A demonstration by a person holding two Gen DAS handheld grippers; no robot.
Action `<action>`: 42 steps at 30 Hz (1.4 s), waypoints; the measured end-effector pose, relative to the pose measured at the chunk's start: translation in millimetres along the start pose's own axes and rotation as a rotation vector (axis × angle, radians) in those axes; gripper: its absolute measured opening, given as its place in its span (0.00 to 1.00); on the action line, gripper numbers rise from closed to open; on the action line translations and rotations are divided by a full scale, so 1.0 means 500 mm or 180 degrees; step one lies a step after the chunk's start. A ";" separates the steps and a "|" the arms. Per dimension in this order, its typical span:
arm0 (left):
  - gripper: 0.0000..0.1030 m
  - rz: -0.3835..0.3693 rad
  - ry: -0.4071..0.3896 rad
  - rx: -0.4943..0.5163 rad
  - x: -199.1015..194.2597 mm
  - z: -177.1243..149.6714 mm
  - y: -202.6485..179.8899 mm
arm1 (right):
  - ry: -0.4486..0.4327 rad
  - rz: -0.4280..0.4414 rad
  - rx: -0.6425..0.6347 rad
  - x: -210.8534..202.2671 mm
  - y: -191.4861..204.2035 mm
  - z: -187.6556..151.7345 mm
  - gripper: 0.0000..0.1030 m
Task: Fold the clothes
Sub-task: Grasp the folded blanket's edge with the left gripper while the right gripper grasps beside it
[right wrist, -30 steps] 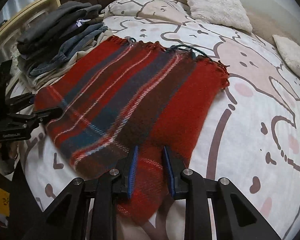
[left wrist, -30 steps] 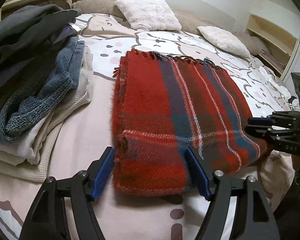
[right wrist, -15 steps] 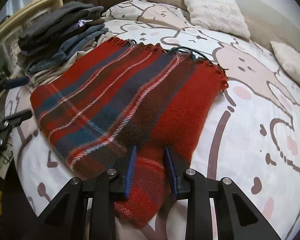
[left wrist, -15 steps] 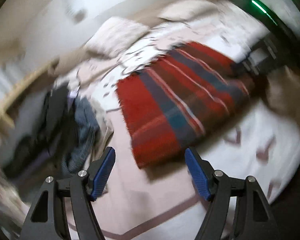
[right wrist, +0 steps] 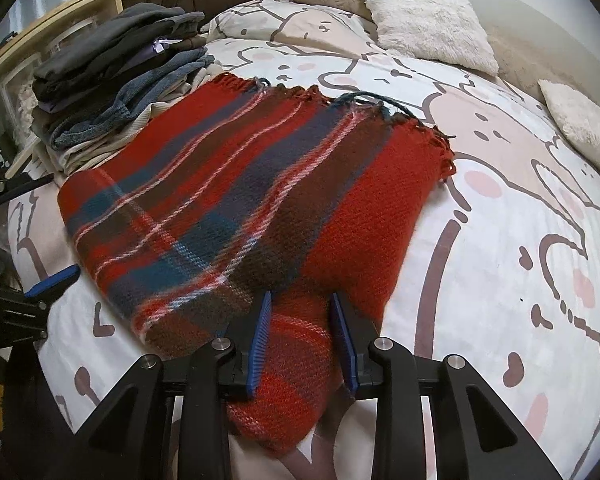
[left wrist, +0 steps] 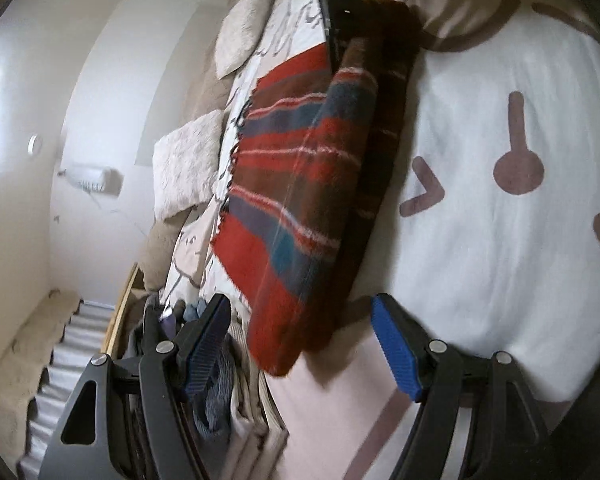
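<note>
The red, blue and brown plaid wool scarf with fringed ends (right wrist: pixel 240 208) is lying folded flat on the cartoon-printed white and pink bed cover (right wrist: pixel 520 240), its long axis running from 6 o'clock toward 12 in the right wrist view. The right gripper (right wrist: pixel 300 340) is clamping the near folded end between narrowly parted fingers. The left gripper (left wrist: pixel 300 348) is hovering wide apart and holding nothing, turned sideways, with the scarf's near corner lying at its 12 o'clock.

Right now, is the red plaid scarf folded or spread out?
Folded: the red plaid scarf lies doubled on the bed, fringe together at the far end.
</note>
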State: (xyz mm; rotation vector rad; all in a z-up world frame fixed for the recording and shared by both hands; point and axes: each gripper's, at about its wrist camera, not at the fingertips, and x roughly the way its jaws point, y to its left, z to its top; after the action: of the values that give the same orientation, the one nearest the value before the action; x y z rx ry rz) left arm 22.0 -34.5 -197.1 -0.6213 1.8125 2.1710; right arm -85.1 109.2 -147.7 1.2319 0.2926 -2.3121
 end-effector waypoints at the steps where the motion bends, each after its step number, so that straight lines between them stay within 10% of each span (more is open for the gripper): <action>1: 0.71 -0.0025 0.0001 0.0035 0.003 0.001 -0.001 | 0.0000 0.0003 0.0007 0.000 -0.001 0.000 0.30; 15: 0.74 0.0160 -0.0299 0.0798 0.037 0.034 0.001 | -0.0025 0.0103 0.0089 -0.007 -0.009 -0.001 0.31; 18: 0.54 0.0220 -0.0426 0.0994 0.033 0.027 0.003 | -0.0299 0.0263 0.0218 -0.062 -0.022 -0.006 0.31; 22: 0.30 0.0027 -0.0542 0.0883 0.034 0.016 0.024 | -0.0580 -0.0373 -0.0466 -0.133 0.023 -0.038 0.77; 31: 0.26 -0.0527 -0.0629 0.0005 0.034 0.030 0.099 | -0.0980 -0.1642 -0.2402 -0.106 0.232 -0.148 0.77; 42: 0.27 -0.1137 -0.0650 -0.0788 0.061 0.037 0.152 | -0.1164 -0.2290 -0.3000 0.028 0.311 -0.141 0.77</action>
State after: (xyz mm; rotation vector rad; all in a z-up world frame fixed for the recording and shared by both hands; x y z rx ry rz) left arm -41.7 -34.0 -142.4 -0.6851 1.2343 2.1334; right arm 40.1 1.3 -192.3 0.2202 1.6572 -2.3327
